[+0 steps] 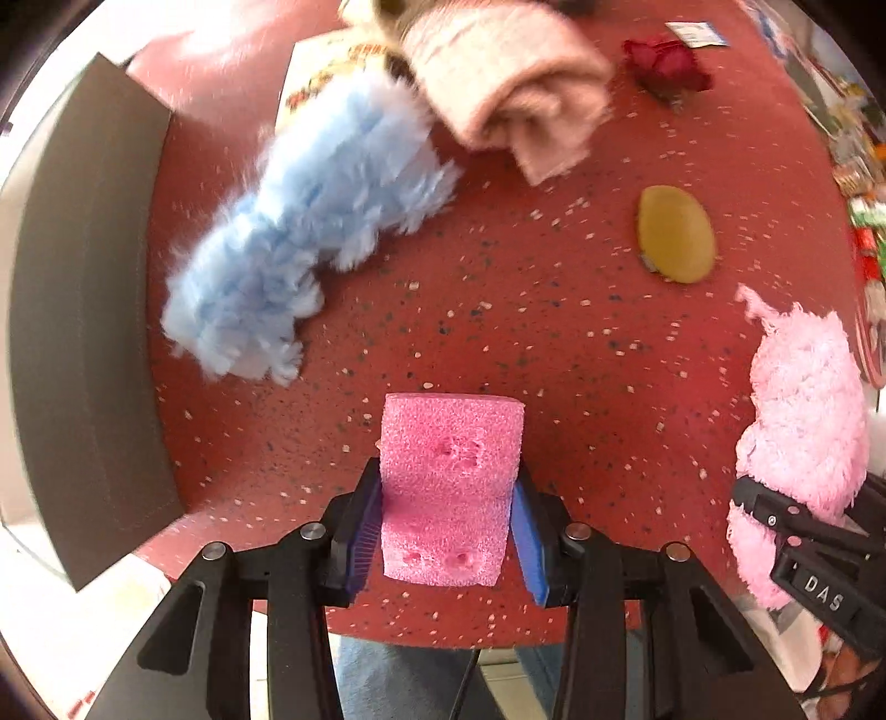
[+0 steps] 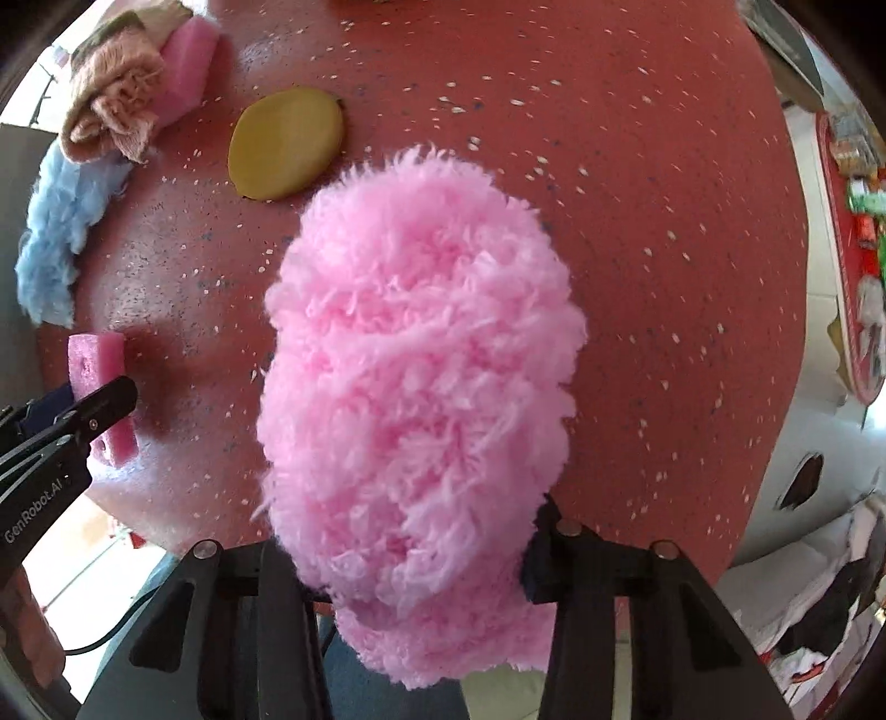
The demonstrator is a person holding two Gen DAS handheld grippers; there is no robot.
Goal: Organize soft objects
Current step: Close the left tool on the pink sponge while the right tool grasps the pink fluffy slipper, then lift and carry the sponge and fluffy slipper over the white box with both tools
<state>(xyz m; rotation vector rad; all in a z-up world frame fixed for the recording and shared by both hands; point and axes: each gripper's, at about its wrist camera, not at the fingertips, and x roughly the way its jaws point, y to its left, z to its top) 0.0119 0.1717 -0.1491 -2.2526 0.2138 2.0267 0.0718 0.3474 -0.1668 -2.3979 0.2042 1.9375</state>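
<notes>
My left gripper (image 1: 447, 498) is shut on a pink sponge block (image 1: 451, 476), held just above the near edge of the red speckled round table (image 1: 554, 332). My right gripper (image 2: 426, 554) is shut on a fluffy pink mitt (image 2: 421, 387), which hides its fingertips; the mitt also shows in the left wrist view (image 1: 803, 421). A fluffy blue mitt (image 1: 299, 232) lies at the left. A rolled beige-pink towel (image 1: 509, 83) lies behind it. A second pink sponge (image 2: 188, 66) lies beside the towel (image 2: 116, 105). A mustard oval pad (image 1: 675, 232) lies at the right.
A grey box (image 1: 88, 332) stands at the table's left edge. A dark red flower (image 1: 664, 66) and a small white packet (image 1: 695, 33) lie at the far side. A printed sheet (image 1: 332, 72) lies under the blue mitt. Cluttered shelves (image 1: 853, 166) stand at the right.
</notes>
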